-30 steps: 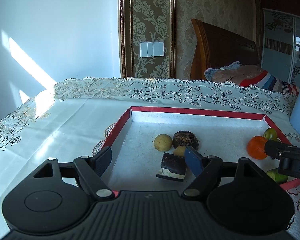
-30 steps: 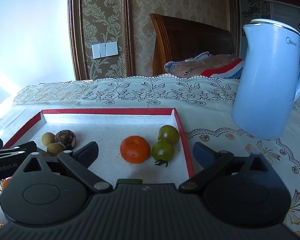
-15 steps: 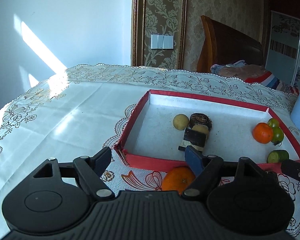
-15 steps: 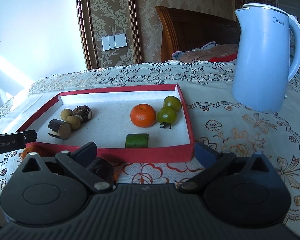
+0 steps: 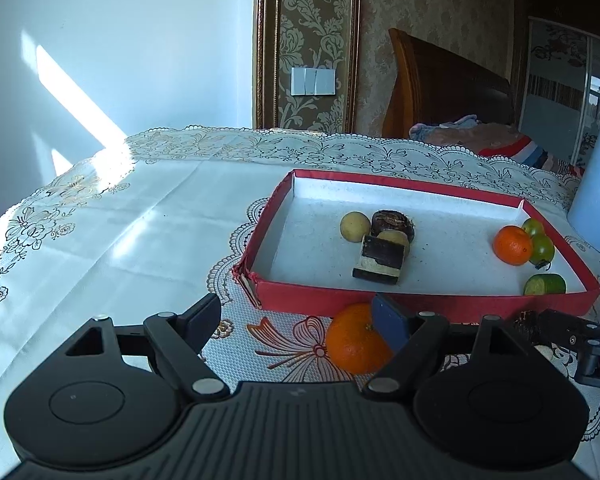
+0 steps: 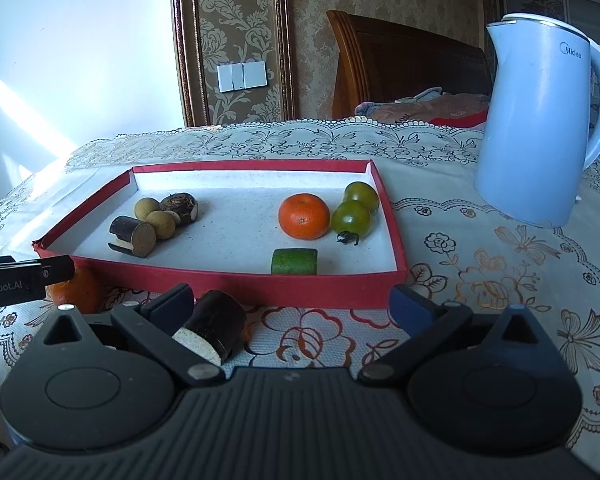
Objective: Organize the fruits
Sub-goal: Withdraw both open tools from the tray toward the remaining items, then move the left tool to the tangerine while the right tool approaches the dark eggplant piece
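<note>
A red-rimmed tray (image 5: 420, 302) (image 6: 300, 282) holds two longans (image 6: 152, 212), a dark chestnut-like fruit (image 6: 180, 205), a dark sugarcane piece (image 6: 134, 234), a tangerine (image 6: 303, 216), two green tomatoes (image 6: 354, 212) and a green cucumber piece (image 6: 295, 262). Outside the tray's near rim lie an orange (image 5: 354, 340) (image 6: 76, 290) and a second dark sugarcane piece (image 6: 212, 332). My left gripper (image 5: 296, 318) is open, its right finger in front of the orange. My right gripper (image 6: 292, 306) is open and empty, the sugarcane piece beside its left finger.
A light blue kettle (image 6: 540, 120) stands on the lace tablecloth (image 5: 100, 232) right of the tray. The left gripper's side (image 6: 20, 276) shows at the right view's left edge. A wooden headboard and wall are behind the table.
Both grippers have pulled back from over the tray toward the table's near edge. The orange and the second sugarcane piece outside the tray have come into view.
</note>
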`<state>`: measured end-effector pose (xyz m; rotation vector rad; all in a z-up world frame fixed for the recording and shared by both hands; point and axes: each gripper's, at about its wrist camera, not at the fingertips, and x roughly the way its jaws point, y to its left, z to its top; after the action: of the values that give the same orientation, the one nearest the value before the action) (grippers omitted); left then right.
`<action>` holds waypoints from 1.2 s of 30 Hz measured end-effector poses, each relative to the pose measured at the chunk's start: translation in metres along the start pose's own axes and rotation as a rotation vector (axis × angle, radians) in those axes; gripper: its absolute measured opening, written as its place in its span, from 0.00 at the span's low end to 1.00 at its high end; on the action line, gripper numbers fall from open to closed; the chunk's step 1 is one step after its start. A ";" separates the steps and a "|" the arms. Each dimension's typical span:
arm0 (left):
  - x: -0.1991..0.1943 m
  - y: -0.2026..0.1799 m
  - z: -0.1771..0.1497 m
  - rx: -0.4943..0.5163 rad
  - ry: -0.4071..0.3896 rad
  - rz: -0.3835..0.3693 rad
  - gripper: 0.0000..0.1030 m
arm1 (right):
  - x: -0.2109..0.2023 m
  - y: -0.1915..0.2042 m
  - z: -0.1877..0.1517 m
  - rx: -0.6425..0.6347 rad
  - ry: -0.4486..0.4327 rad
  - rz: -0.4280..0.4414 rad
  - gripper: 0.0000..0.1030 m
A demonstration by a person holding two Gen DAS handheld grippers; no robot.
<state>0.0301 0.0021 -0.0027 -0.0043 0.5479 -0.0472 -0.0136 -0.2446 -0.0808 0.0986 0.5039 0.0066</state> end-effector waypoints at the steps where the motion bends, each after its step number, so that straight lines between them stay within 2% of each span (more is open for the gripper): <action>1: 0.000 -0.001 0.000 0.004 -0.001 0.000 0.80 | 0.000 0.000 0.000 0.000 0.000 0.002 1.00; 4: -0.001 -0.003 -0.001 0.014 -0.003 -0.008 0.80 | 0.000 0.002 0.000 -0.009 0.002 -0.002 1.00; 7: -0.003 -0.005 0.000 0.017 -0.010 -0.045 0.80 | 0.000 -0.001 0.001 0.004 0.000 -0.011 1.00; 15: 0.002 -0.016 -0.004 0.076 -0.001 -0.009 0.84 | 0.003 -0.002 0.000 0.026 0.017 -0.001 1.00; 20: 0.013 -0.021 -0.005 0.091 0.080 -0.098 0.84 | 0.004 0.001 0.000 0.019 0.017 -0.003 1.00; 24: 0.013 -0.023 -0.007 0.099 0.058 -0.071 0.86 | 0.006 -0.006 0.001 0.054 0.030 0.007 1.00; 29: 0.013 -0.013 -0.003 0.032 0.050 -0.037 0.93 | 0.007 0.003 0.000 0.021 0.034 0.018 1.00; 33: 0.019 -0.018 -0.004 0.059 0.096 -0.076 0.92 | 0.005 -0.001 0.002 0.051 0.019 0.007 1.00; 36: 0.022 -0.019 -0.004 0.066 0.101 -0.057 0.93 | 0.007 -0.009 0.002 0.100 0.034 0.019 1.00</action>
<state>0.0456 -0.0176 -0.0176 0.0471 0.6472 -0.1214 -0.0066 -0.2540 -0.0832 0.2016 0.5373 0.0020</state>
